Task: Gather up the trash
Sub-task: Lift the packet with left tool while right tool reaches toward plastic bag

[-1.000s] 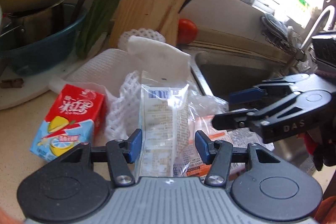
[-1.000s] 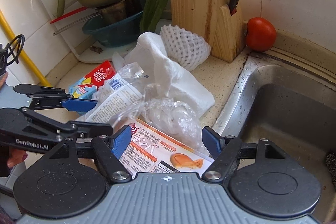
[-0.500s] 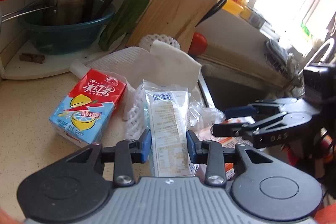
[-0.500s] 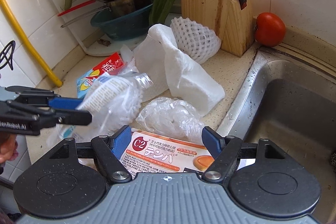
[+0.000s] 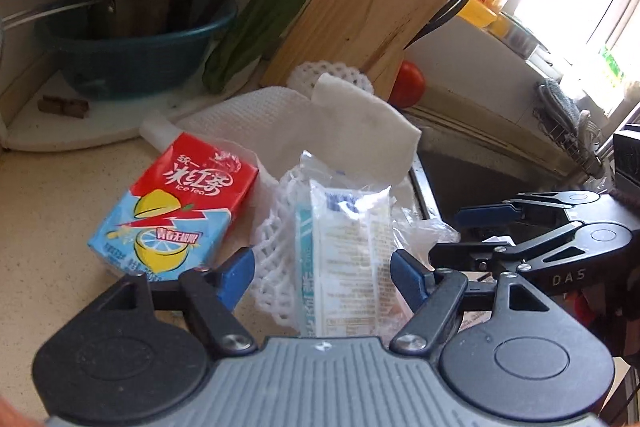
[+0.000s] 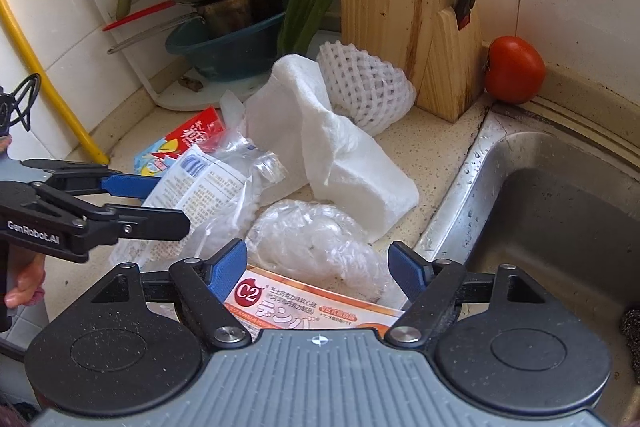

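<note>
My left gripper (image 5: 322,269) is open, its jaws wide apart on either side of a clear printed plastic wrapper (image 5: 352,255) that rests on white foam netting (image 5: 272,259); neither pad touches it. The wrapper also shows in the right wrist view (image 6: 200,195). A red and blue ice tea carton (image 5: 176,211) lies just left. My right gripper (image 6: 318,267) is open over an orange and white snack packet (image 6: 304,303) and a crumpled clear bag (image 6: 320,243). A white paper towel (image 6: 332,155) and a foam fruit net (image 6: 364,87) lie behind.
A wooden knife block (image 6: 404,7), a tomato (image 6: 514,69) and green peppers (image 5: 276,7) stand at the back. A teal bowl (image 5: 132,55) holds a steel pot. The steel sink (image 6: 560,219) drops off on the right. A yellow hose (image 6: 44,79) runs along the left wall.
My left gripper shut on the plastic wrapper half a second ago, then opened wide again; the wrapper has dropped back onto the foam netting. The right gripper has stayed open and edged forward slightly.
</note>
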